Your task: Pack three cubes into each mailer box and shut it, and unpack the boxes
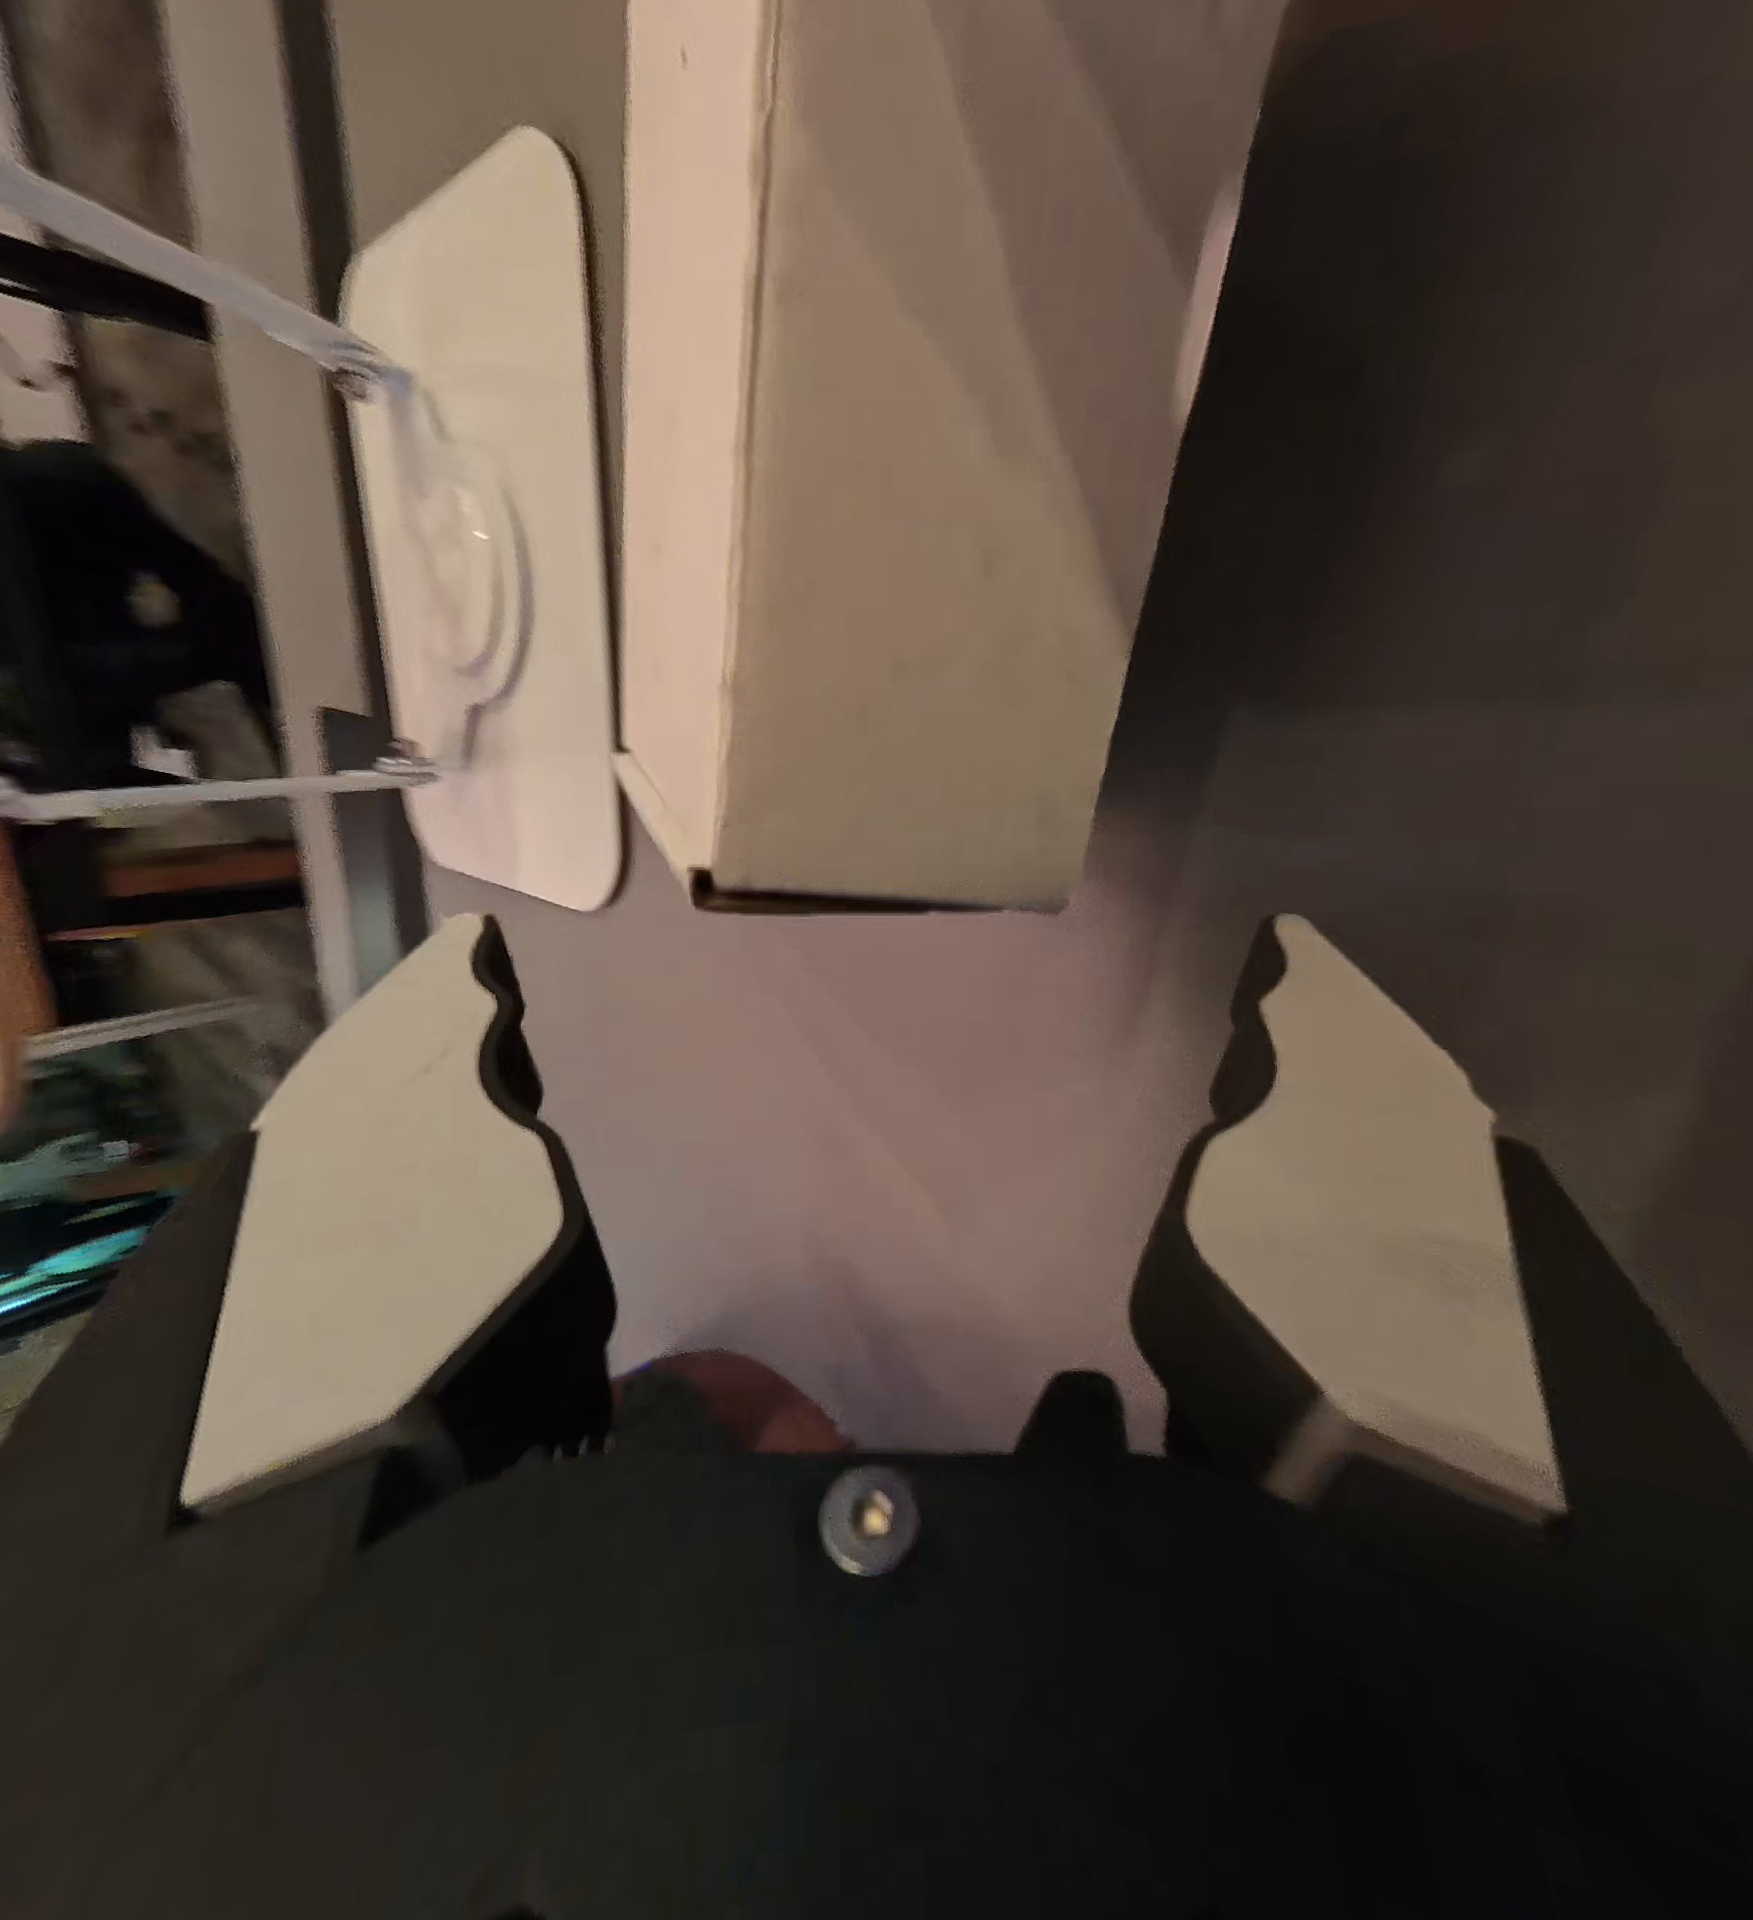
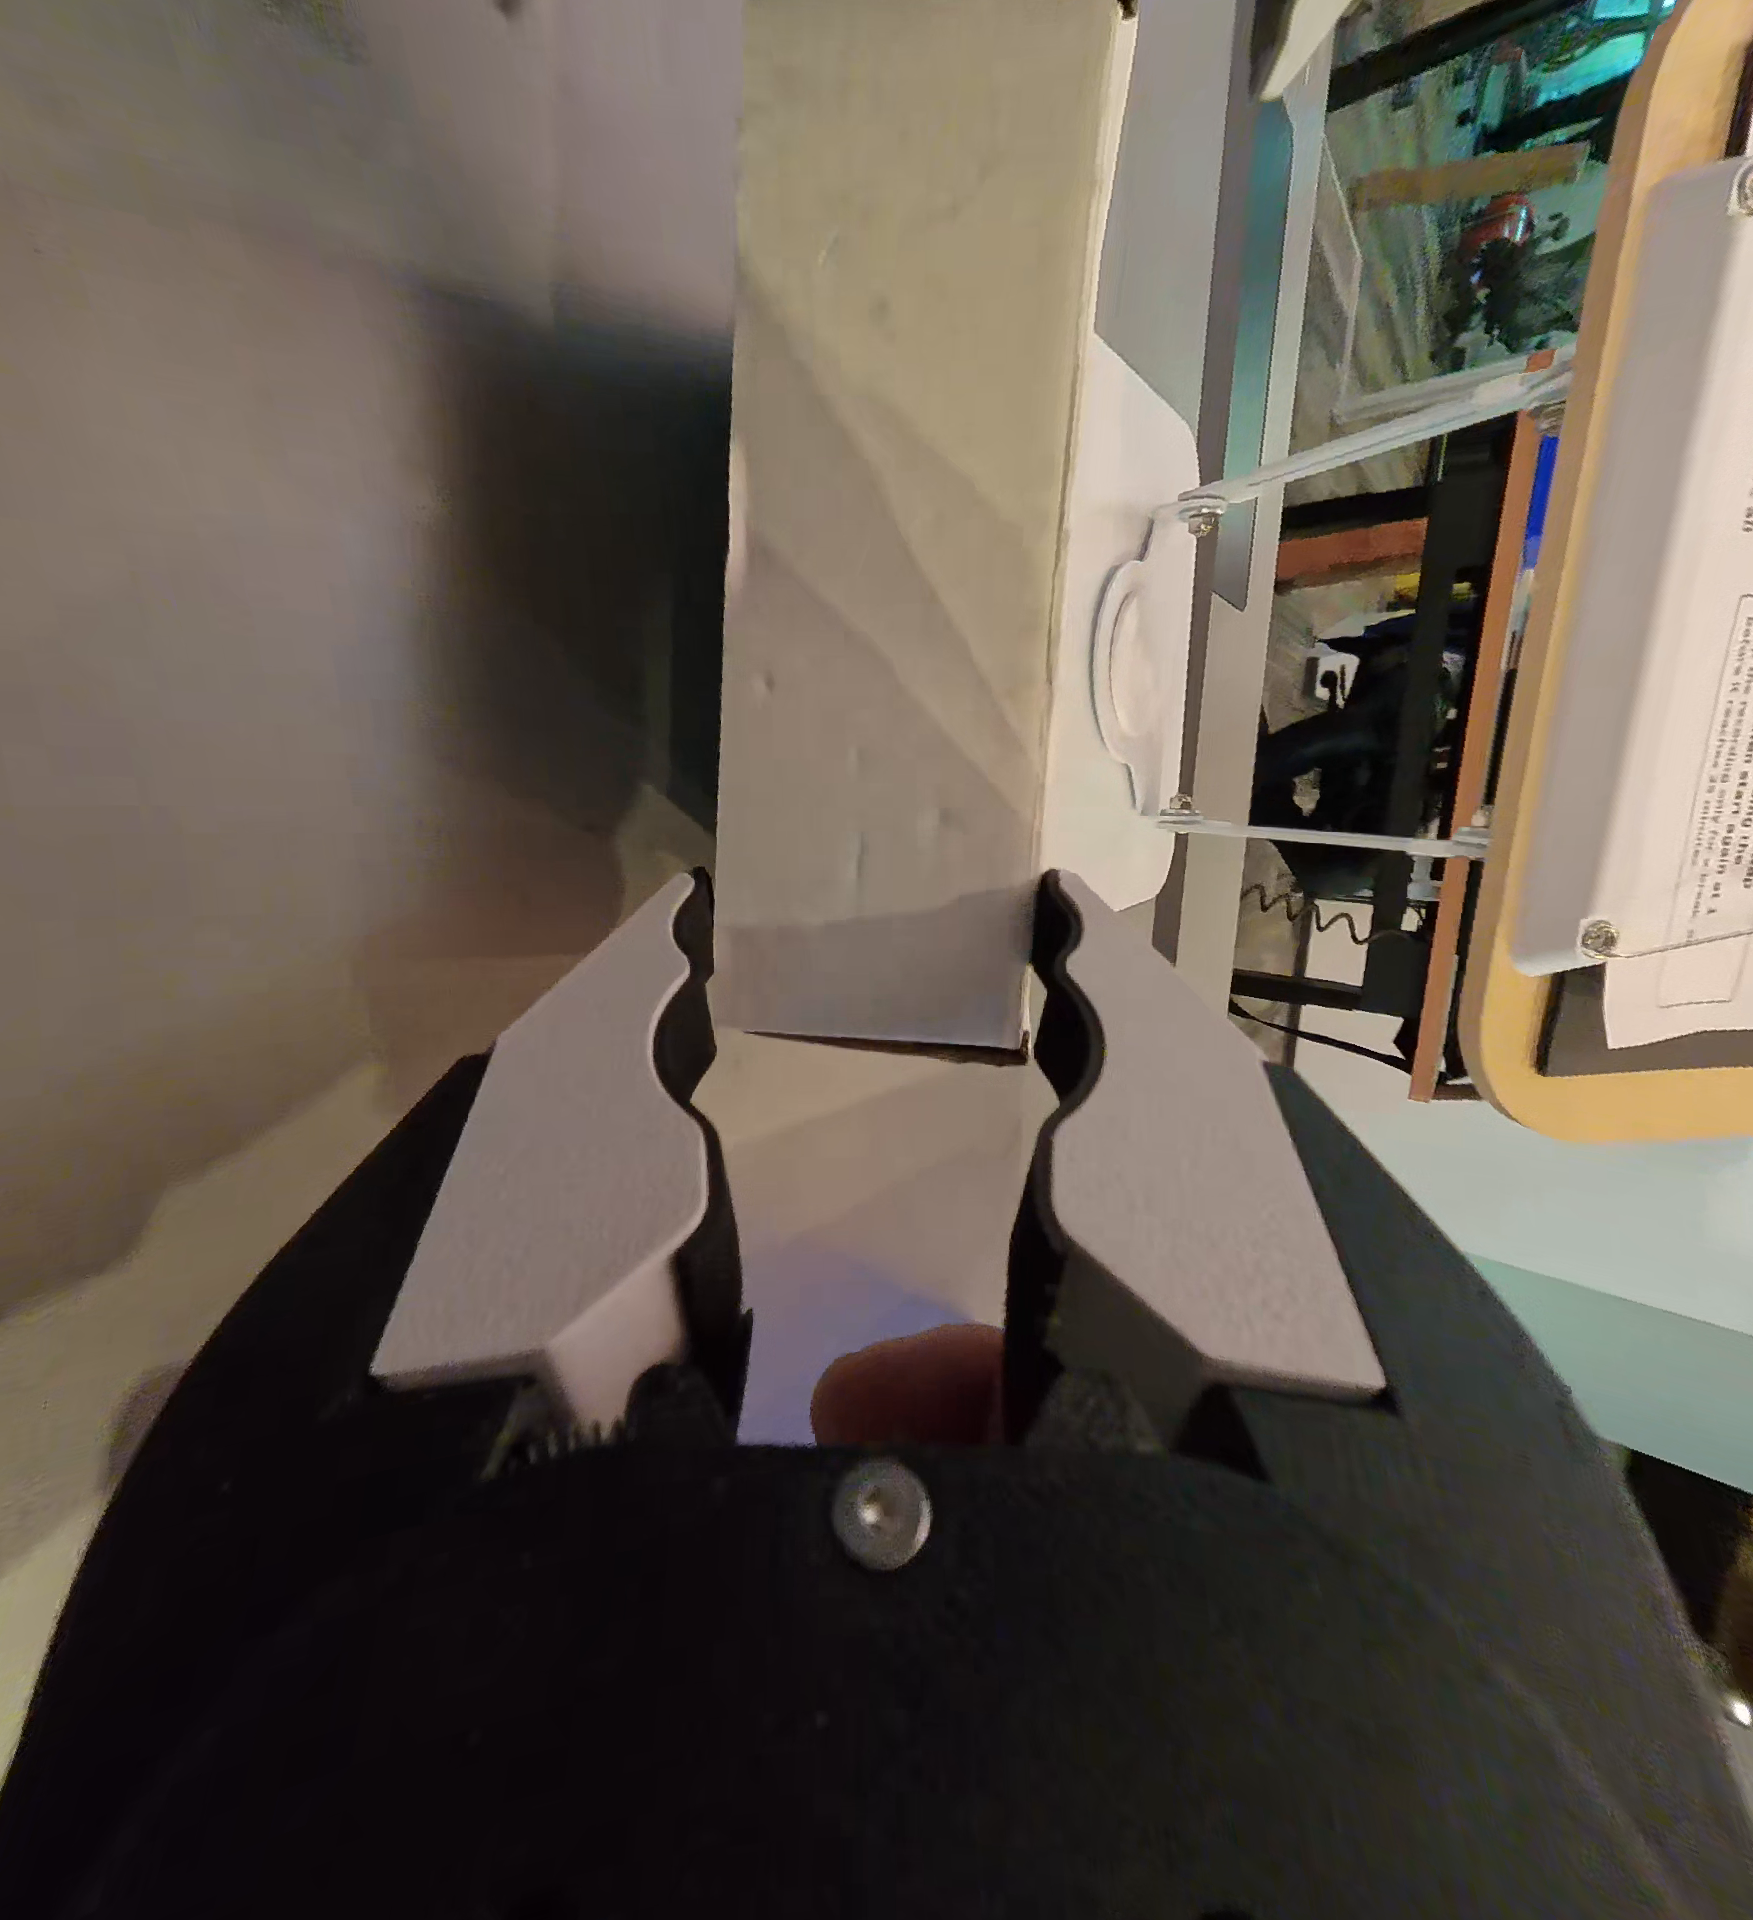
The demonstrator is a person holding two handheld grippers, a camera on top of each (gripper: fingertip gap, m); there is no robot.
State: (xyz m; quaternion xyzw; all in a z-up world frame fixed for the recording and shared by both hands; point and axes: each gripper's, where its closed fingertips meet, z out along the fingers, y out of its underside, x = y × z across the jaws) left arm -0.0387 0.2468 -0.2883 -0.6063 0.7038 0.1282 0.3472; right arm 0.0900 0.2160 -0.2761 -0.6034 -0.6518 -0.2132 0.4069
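White table [image 1: 830, 1143] underneath, cluttered room beyond. Left gripper [image 1: 877, 940] spread wide, just short of the mailer box [image 1: 893, 540]. Right gripper [image 2: 872, 904] clamped across the box's near end.

Both grippers share one build. The left gripper [image 1: 882, 966] has a matte black body with a round silver screw [image 1: 868, 1516] at its centre. Either side of that screw rise two fingers [image 1: 373, 1226] faced with flat pale grey plates, their inner edges black and wavy. The right gripper [image 2: 872, 935] looks the same: black body, silver screw [image 2: 880, 1517], grey-plated fingers [image 2: 1204, 1226], and fine black teeth just left of the screw.
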